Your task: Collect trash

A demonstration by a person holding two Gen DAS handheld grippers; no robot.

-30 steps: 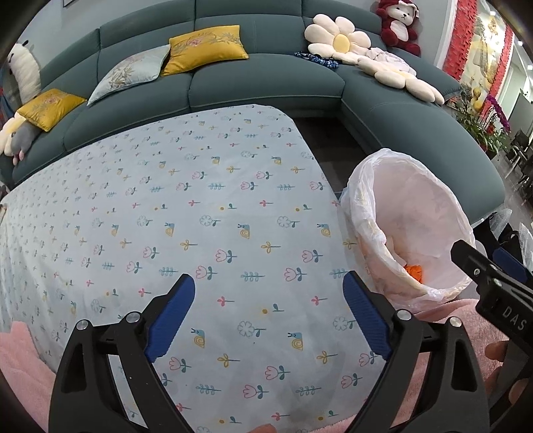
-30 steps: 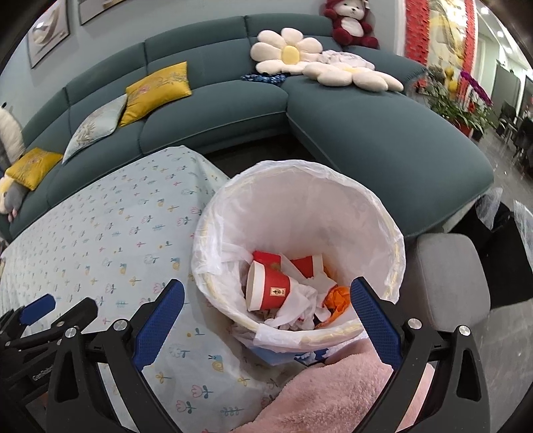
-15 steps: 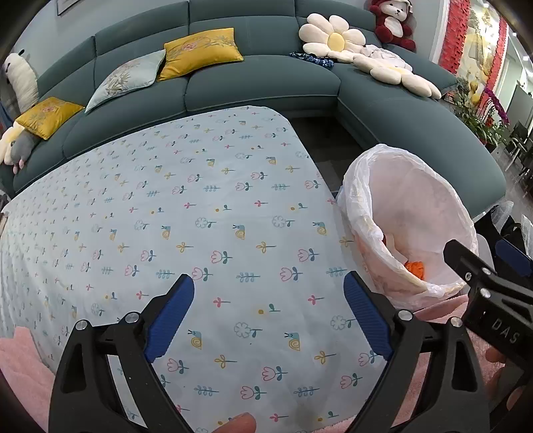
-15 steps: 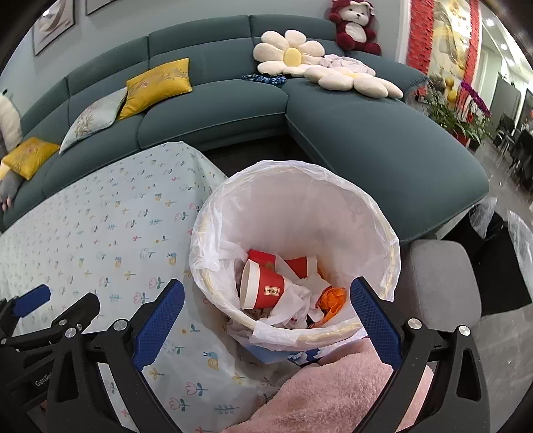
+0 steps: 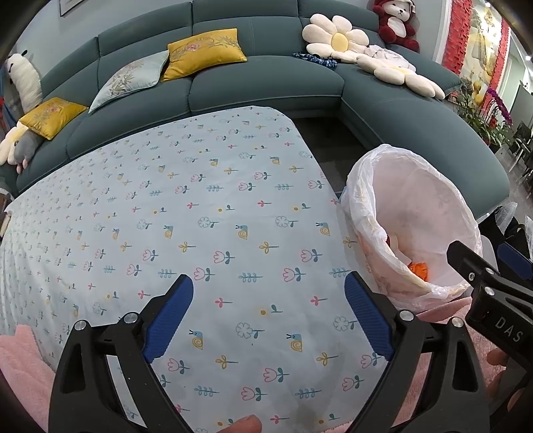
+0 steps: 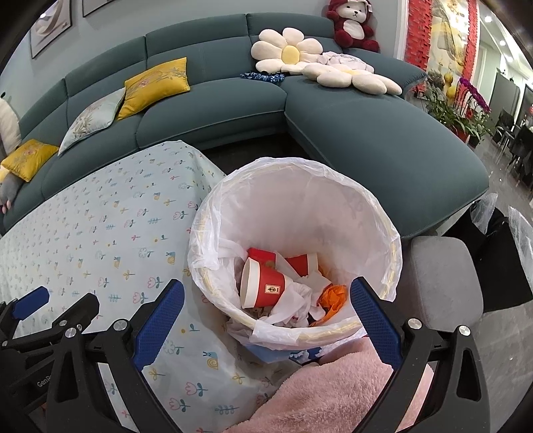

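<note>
A bin lined with a white plastic bag (image 6: 366,213) stands at the table's right end; it also shows in the left wrist view (image 5: 433,186). Inside lie red paper cups (image 6: 266,286), crumpled white tissue (image 6: 293,303) and an orange scrap (image 6: 333,294). My right gripper (image 6: 266,319) is open and empty, held just above the bin's near rim. My left gripper (image 5: 268,316) is open and empty, above the floral tablecloth (image 5: 200,216). No trash shows on the cloth. The right gripper's black arm (image 5: 483,286) shows at the right of the left wrist view.
A teal sectional sofa (image 5: 260,80) with yellow and pale cushions, flower pillows (image 6: 289,55) and a red bear (image 6: 353,25) wraps the far side. A grey stool (image 6: 439,276) stands right of the bin. Pink fluffy sleeves (image 6: 333,393) cover the near edge. Flowers (image 6: 473,96) stand far right.
Both grippers have drawn back and risen slightly, so the table and bin look a little farther away. Both jaws stay open; the bin's contents have not moved.
</note>
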